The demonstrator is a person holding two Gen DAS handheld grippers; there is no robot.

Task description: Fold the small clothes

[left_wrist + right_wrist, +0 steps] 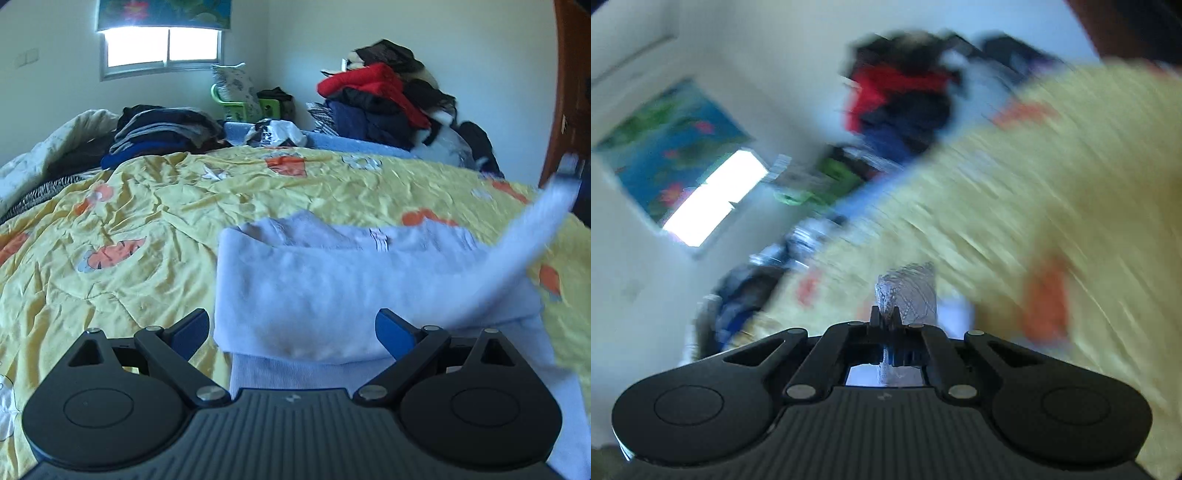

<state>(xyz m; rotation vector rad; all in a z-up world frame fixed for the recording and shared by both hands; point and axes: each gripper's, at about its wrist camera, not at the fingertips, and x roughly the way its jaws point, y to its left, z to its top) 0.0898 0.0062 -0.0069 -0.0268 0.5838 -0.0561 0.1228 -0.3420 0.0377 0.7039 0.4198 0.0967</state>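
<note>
The pale lilac garment [314,295] lies part-folded on the yellow bedspread [129,221], its sleeve [546,218] pinched in the right gripper [885,314], left gripper [291,332] jaws wide; next, judging, laying that sleeve across.

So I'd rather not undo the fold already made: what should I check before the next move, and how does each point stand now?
1. Left tongs open, holding nothing: ok.
2. Right tongs shut on the lilac garment's sleeve: ok.
3. Sleeve lifted off the yellow bedspread: ok.
4. Garment body lying folded and flat: ok.
5. Right wrist view sharp enough to place the sleeve: not ok, blurred.
6. How firm the pinch is: cannot tell.
</note>
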